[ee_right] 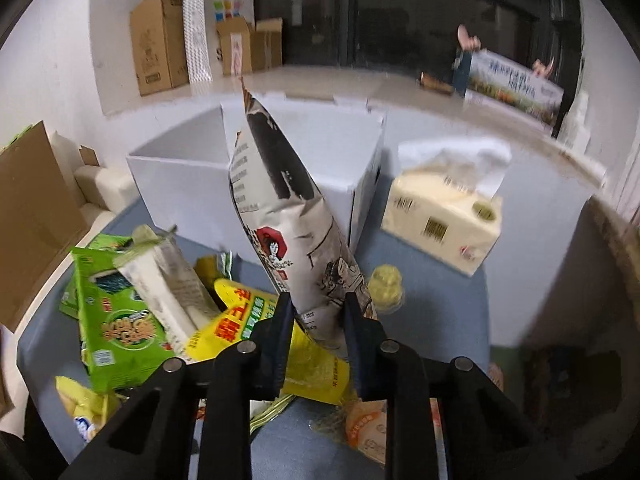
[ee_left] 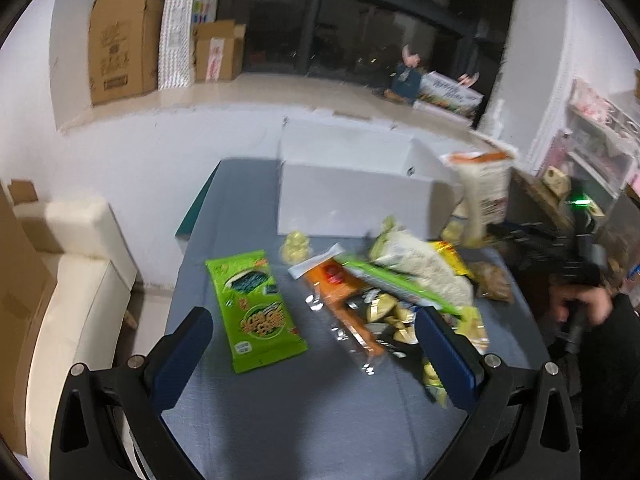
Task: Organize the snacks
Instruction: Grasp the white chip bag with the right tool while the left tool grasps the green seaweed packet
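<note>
My right gripper [ee_right: 318, 300] is shut on the bottom of a white snack bag with black print [ee_right: 280, 208], held upright in front of the open white box [ee_right: 180, 188]. The left wrist view shows that bag [ee_left: 486, 192] at the right, lifted above the pile, with a hand [ee_left: 580, 304] holding the gripper below it. My left gripper [ee_left: 312, 316] is open above the blue table [ee_left: 304, 400], holding nothing. Below it lie a green seaweed packet [ee_left: 256, 308], an orange packet [ee_left: 340, 292] and a white-green bag [ee_left: 420, 264]. The white box [ee_left: 352, 196] stands behind them.
A cream tissue pack [ee_right: 440, 220] stands right of the box, with a small yellow sweet [ee_right: 386, 284] before it. A yellow bag [ee_right: 240, 320] lies under the right gripper. Cardboard boxes [ee_left: 120, 40] stand on the back ledge. A white sofa [ee_left: 80, 280] lies left of the table.
</note>
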`<action>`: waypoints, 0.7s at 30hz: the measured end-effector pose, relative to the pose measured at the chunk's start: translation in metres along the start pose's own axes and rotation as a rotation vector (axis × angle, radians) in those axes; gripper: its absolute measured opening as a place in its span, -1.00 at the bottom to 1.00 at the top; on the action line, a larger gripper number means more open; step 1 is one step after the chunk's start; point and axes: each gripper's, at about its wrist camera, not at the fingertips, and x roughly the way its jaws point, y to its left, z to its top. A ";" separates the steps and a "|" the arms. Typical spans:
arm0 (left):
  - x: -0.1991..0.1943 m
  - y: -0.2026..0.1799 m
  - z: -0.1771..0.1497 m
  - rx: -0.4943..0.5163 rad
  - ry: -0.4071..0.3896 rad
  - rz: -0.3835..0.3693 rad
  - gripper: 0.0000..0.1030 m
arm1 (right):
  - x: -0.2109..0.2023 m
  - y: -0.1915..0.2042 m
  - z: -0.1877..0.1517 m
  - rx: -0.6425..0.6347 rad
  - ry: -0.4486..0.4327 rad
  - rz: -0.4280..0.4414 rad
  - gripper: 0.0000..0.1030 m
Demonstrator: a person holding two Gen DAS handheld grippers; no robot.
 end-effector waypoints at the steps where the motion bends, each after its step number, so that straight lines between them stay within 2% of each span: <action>1: 0.007 0.003 0.000 -0.008 0.010 0.006 1.00 | -0.007 0.001 0.001 0.003 -0.014 0.005 -0.49; 4: 0.033 0.011 0.000 -0.025 0.055 0.043 1.00 | -0.030 0.007 0.003 0.016 -0.056 0.019 -0.49; 8: 0.076 0.026 0.002 -0.055 0.136 0.129 1.00 | -0.065 0.013 -0.001 0.059 -0.108 0.048 -0.49; 12: 0.119 0.039 0.004 -0.073 0.215 0.208 1.00 | -0.087 0.019 -0.012 0.098 -0.120 0.076 -0.49; 16: 0.150 0.046 0.000 -0.089 0.270 0.225 1.00 | -0.102 0.026 -0.021 0.126 -0.115 0.094 -0.49; 21: 0.173 0.049 -0.008 -0.089 0.296 0.266 0.99 | -0.112 0.031 -0.032 0.155 -0.111 0.130 -0.49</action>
